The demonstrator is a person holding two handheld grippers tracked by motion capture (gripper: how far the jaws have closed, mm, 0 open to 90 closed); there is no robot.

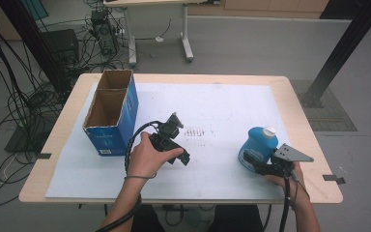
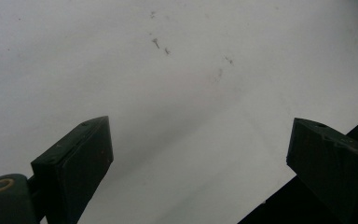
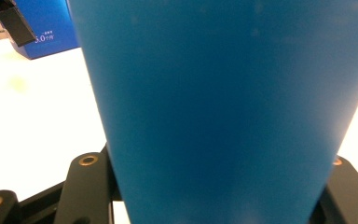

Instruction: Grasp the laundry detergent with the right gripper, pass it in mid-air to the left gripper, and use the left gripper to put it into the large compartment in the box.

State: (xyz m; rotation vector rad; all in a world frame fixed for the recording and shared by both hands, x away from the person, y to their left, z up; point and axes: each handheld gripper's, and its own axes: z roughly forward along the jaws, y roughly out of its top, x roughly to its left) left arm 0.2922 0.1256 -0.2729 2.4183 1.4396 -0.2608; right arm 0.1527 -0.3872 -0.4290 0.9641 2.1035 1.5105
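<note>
A blue bottle [image 1: 257, 145] with a white cap stands at the right of the white sheet [image 1: 212, 104]. My right gripper [image 1: 252, 163] is shut on the bottle's lower body from the near side. In the right gripper view the blue bottle [image 3: 223, 102] sits between the black fingers [image 3: 87, 186], hiding their tips. My left gripper [image 1: 182, 155] is held in a hand over the middle of the sheet, pointing down at it. In the left gripper view its jaws stand wide apart, so the left gripper [image 2: 200, 123] is open over bare sheet with nothing between them.
An open blue cardboard box [image 1: 111, 113] with two compartments stands at the left of the wooden table [image 1: 299, 111]; the blue box [image 3: 51, 28] also shows in the right gripper view. Faint dark marks [image 1: 198, 133] dot the sheet's middle. Cables and table legs lie on the floor beyond.
</note>
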